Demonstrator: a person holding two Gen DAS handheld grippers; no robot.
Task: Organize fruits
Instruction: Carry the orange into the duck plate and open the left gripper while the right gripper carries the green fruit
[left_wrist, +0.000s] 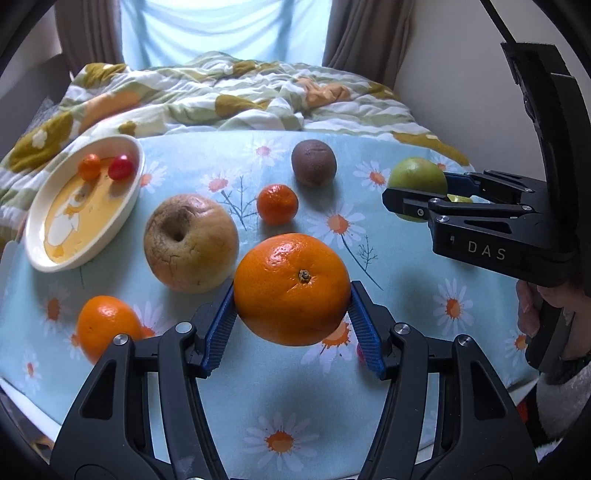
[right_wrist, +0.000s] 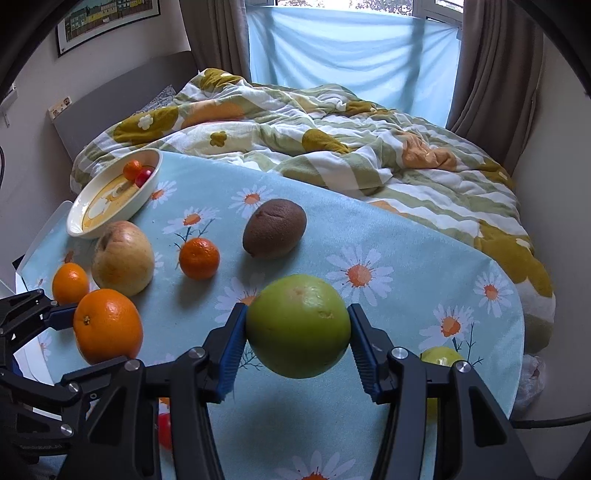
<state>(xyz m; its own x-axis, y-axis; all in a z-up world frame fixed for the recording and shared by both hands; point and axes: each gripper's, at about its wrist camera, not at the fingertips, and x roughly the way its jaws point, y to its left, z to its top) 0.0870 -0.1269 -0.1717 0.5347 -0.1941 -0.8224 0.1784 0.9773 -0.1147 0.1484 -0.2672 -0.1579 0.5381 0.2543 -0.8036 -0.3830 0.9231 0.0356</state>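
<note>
My left gripper (left_wrist: 292, 317) is shut on a large orange (left_wrist: 291, 288) and holds it above the daisy tablecloth; it also shows in the right wrist view (right_wrist: 107, 325). My right gripper (right_wrist: 297, 345) is shut on a green apple (right_wrist: 298, 325), held above the cloth, which shows at the right in the left wrist view (left_wrist: 417, 181). A white oval dish (left_wrist: 40, 258) at the far left holds a small orange fruit (left_wrist: 89, 167) and a red cherry tomato (left_wrist: 121, 167). A yellowish apple (left_wrist: 190, 242), a mandarin (left_wrist: 277, 205), a kiwi (left_wrist: 314, 162) and another mandarin (left_wrist: 107, 326) lie on the cloth.
A yellow-green fruit (right_wrist: 441, 356) lies behind my right gripper's right finger. A red fruit (right_wrist: 165, 430) lies low under the left finger. The rumpled duvet (right_wrist: 332, 140) borders the cloth's far edge. A wall stands at the right.
</note>
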